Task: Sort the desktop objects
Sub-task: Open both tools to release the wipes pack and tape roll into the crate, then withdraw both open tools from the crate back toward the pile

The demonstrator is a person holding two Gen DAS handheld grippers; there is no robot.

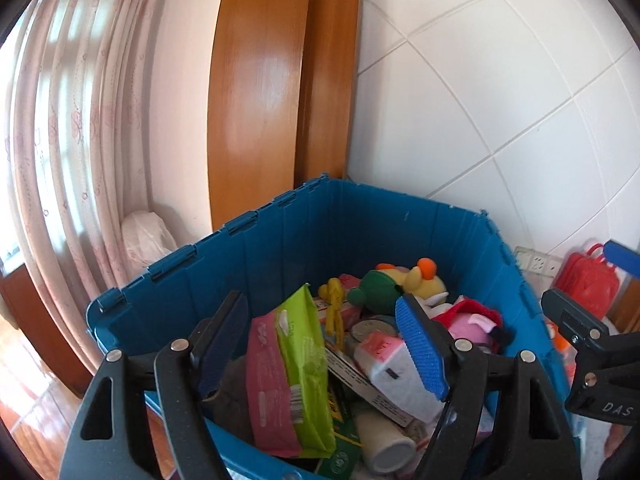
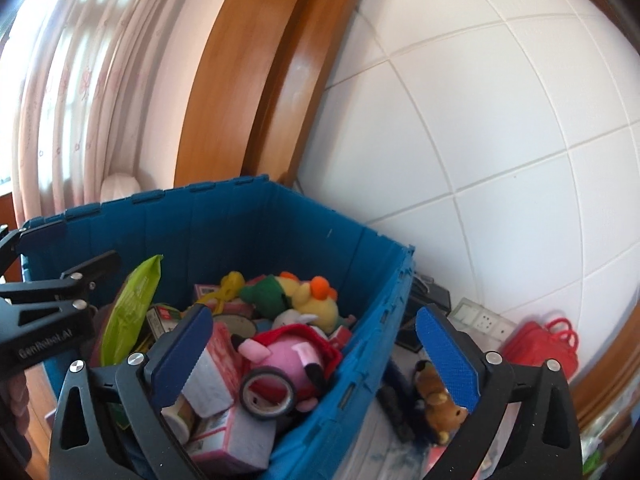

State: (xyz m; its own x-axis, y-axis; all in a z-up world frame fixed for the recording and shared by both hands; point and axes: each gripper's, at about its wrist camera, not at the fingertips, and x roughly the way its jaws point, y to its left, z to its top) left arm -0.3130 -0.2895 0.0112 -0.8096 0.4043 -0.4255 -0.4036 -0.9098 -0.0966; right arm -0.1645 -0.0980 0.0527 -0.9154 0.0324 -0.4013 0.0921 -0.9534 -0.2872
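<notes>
A blue plastic crate (image 1: pixel 304 224) (image 2: pixel 248 216) is full of mixed objects. A green and pink packet (image 1: pixel 292 368) stands upright at its left. A pink plush pig (image 2: pixel 288 356), a yellow plush duck (image 2: pixel 316 300), a roll of dark tape (image 2: pixel 268 392) and pink-white cartons (image 1: pixel 396 372) lie inside. My left gripper (image 1: pixel 320 344) is open and empty above the crate, its jaws on either side of the packet. My right gripper (image 2: pixel 320 364) is open and empty, straddling the crate's right wall. A small brown plush (image 2: pixel 436 400) lies outside the crate, by the right finger.
A white tiled wall (image 2: pixel 480 120) and a wooden door frame (image 1: pixel 260 92) stand behind the crate. Pink curtains (image 1: pixel 72 120) hang at the left. A red bag (image 2: pixel 540 344), a white power strip (image 2: pixel 480 316) and dark items lie to the crate's right.
</notes>
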